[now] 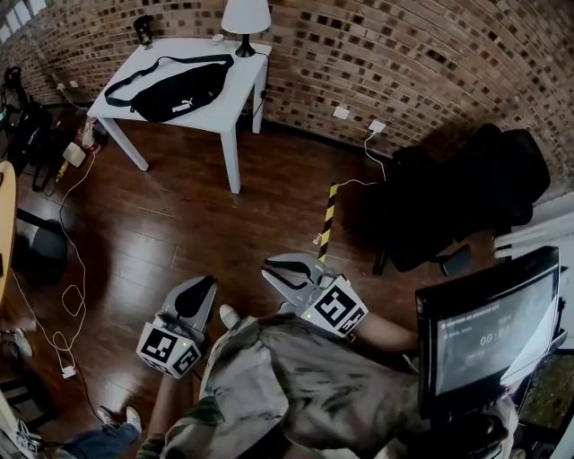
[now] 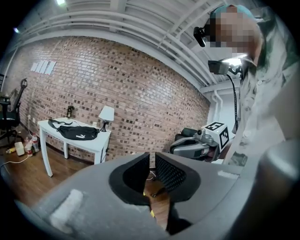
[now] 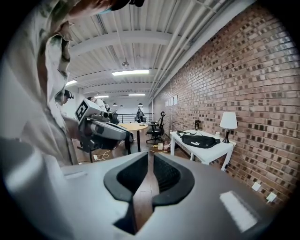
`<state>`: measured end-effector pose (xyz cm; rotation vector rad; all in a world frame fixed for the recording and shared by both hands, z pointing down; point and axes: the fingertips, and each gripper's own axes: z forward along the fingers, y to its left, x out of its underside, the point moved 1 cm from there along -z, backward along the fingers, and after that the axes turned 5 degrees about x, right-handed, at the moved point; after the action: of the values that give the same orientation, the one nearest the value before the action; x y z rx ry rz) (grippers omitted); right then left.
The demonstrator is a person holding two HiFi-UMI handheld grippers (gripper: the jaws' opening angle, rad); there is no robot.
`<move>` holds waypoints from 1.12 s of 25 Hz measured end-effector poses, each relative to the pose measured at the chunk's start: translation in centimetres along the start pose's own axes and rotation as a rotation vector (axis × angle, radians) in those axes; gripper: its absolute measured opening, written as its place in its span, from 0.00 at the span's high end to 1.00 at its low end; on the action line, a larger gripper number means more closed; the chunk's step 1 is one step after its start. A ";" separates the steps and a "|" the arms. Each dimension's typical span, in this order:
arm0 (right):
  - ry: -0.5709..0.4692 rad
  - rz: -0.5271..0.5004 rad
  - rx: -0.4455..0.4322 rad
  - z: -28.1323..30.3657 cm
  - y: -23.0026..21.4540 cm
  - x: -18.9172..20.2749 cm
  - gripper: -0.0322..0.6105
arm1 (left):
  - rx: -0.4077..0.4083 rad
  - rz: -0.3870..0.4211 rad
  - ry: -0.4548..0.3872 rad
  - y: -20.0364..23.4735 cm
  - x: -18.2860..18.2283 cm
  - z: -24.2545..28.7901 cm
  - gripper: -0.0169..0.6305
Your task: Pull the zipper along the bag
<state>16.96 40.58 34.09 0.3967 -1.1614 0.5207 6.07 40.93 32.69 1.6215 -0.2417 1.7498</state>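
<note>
Both tongs are low, close to the operator's body, over the wooden floor [image 1: 179, 215].

Left tongs [image 2: 152, 161]: released. The pads stand a narrow gap apart, with nothing between them, only floorboards showing through. They point across the room toward the brick wall [image 2: 140, 93].

Right tongs [image 3: 149, 173]: also released. There is a thin slit between the pads, floor is visible through it, and nothing is gripped. In the head view they sit just right of the left pair, angled up and to the left.

The bag [image 1: 166, 90] is a black waist bag with a white logo. It lies flat on the white worktop [image 1: 238, 67] at the far side of the room, against the brick wall. Its strap loops along the back of it. It is well apart from both tongs, and neither touches it. I cannot make out the zipper from here.

On the same worktop, a lamp [image 1: 245, 18] with a white shade stands at the back right corner, near the bag but clear of it. A small dark object [image 1: 143, 30] is at the back left corner.

A strip of yellow-and-black tape [image 1: 328, 215] is on the floor between me and the worktop. A black chair [image 1: 466, 197] is off to the right, and a dark monitor [image 1: 489, 327] is near the operator's right side. White cables [image 1: 67, 296] trail over the floor at the left.
</note>
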 end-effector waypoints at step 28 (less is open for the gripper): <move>-0.013 -0.048 -0.105 -10.3 -4.4 4.9 0.93 | -0.086 -0.023 0.017 -10.3 3.2 8.2 0.91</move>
<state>28.79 43.58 34.94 0.3371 -1.1839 0.4142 19.04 44.74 33.84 1.5418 -0.2860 1.7117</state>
